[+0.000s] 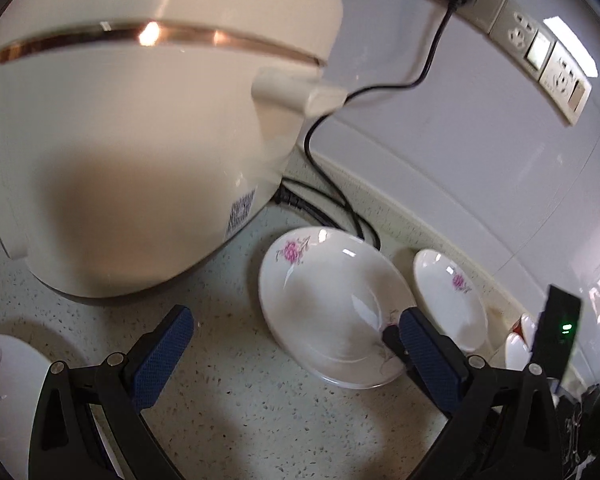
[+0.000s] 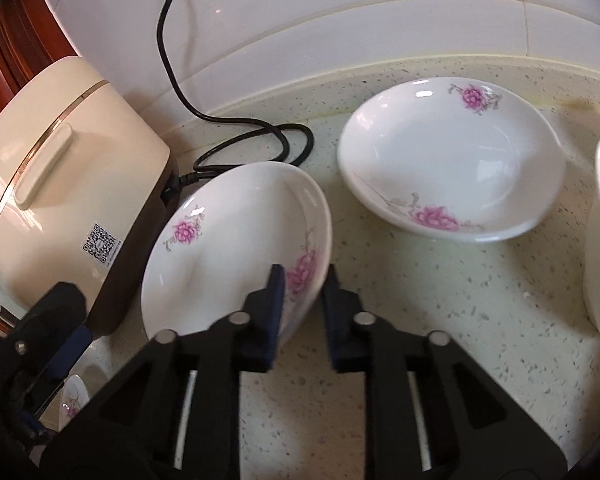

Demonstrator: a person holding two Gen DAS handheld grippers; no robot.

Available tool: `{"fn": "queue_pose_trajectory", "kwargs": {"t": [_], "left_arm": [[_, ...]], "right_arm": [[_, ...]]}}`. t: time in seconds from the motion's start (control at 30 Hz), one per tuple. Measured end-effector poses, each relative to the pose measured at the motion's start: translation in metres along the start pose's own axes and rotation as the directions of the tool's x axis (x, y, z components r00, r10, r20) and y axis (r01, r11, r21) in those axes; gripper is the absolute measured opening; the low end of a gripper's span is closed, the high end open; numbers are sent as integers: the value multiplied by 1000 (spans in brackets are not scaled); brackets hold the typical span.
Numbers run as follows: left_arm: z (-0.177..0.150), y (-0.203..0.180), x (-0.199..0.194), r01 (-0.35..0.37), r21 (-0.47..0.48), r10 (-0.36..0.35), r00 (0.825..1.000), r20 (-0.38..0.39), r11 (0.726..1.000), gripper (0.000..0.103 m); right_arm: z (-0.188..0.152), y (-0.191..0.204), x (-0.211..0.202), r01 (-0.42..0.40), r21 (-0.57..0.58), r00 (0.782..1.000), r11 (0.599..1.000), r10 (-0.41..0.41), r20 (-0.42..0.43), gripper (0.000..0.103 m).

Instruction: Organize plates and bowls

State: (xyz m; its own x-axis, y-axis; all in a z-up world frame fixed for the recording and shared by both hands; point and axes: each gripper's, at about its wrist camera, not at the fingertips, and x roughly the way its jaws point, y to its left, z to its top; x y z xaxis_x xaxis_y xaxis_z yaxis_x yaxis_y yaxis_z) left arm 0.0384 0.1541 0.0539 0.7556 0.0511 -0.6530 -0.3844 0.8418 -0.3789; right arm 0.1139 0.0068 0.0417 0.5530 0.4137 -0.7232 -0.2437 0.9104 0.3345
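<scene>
Both views are bright with soft daylight. Glare spots sit on the rice cooker's (image 1: 140, 152) copper band and streak the near plate (image 1: 332, 312), while the wall tiles (image 2: 340, 12) shine (a window reflection, apparently). Soft shadows pool on the counter (image 2: 440, 300) under the plates. Fisheye bending curves every edge, corners go black, and the cooker looks motion-blurred.

cooker: cream rice cooker (image 1: 140, 160) with a gold band, QR sticker low on its side, standing on the desk | cord: black cord (image 2: 172, 64) plugged into the wall socket strip (image 1: 512, 36), looped behind the cooker | desk: pale speckled desk (image 2: 420, 300) | wall: white tiled wall (image 2: 340, 8)
</scene>
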Motion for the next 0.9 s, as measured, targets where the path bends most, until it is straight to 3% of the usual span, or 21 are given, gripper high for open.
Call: {"fn": "queue_pose_trajectory", "kwargs": {"t": [0.33,0.53,0.9], "left_arm": [[-8,-7,17,13,51,-9,997,-75,999,103],[-15,-10,30,38,62,-28,987,-157,997,103],[-30,-24,36,72,133,-40,972,-233,989,103]], "right_arm": [[-19,-9,-22,35,-9,999,999,-35,5,20],[-42,-21,-49,61,-25,998,998,-61,2,19],[-62,-40,-79,87,-34,996,996,-87,1,20]]}}
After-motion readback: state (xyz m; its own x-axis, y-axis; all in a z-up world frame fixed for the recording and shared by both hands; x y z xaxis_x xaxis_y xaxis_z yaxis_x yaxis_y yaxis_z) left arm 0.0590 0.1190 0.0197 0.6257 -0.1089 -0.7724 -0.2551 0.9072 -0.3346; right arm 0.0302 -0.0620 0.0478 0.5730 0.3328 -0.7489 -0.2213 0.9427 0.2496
